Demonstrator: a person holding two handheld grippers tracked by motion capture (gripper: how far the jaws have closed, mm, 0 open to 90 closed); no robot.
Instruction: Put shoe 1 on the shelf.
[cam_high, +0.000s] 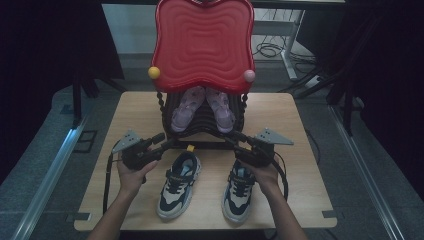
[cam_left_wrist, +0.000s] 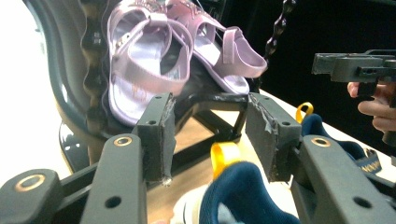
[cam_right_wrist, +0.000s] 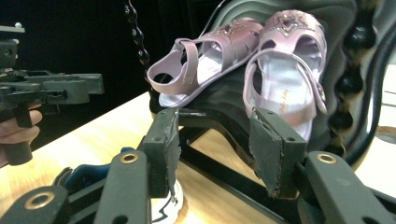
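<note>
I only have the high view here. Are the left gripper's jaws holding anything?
Observer: No. In the left gripper view the left gripper stands open, with the navy sneaker's yellow heel loop between the jaws, untouched.
Operator: And the right one?
Observer: The right gripper is open too, empty, pointed at the rack's black shelf.
Operator: How do the pink sandals sit?
Observer: The pink sandals lie side by side on that sloped shelf, heel straps nearest the jaws.
</note>
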